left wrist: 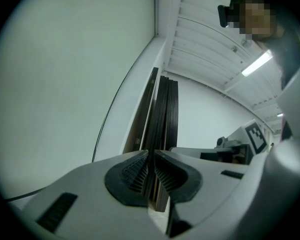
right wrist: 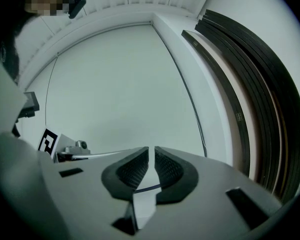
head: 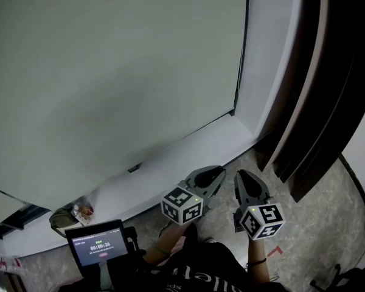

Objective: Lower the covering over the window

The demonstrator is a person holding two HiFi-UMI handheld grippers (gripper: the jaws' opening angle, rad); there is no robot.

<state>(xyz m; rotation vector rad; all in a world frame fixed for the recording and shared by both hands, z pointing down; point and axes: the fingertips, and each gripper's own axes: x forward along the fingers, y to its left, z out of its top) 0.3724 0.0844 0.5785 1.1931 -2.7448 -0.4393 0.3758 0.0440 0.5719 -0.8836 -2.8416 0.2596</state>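
Shirt (head: 194, 275): dark, at the near edge.
Screen (head: 100, 247): near left, showing a timer.
Left gripper (head: 218, 172): narrow, empty, near the sill (head: 170, 163).
Right gripper (head: 242, 176): narrow, empty, just right of it.
Covering (head: 109, 72): pale sheet, far left, above the sill.
Cord (head: 242, 41): along its right edge.

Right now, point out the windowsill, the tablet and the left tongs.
windowsill (head: 198, 146), head view, bare white top.
tablet (head: 99, 246), head view, middle of its screen.
left tongs (head: 221, 173), head view, between the tips.
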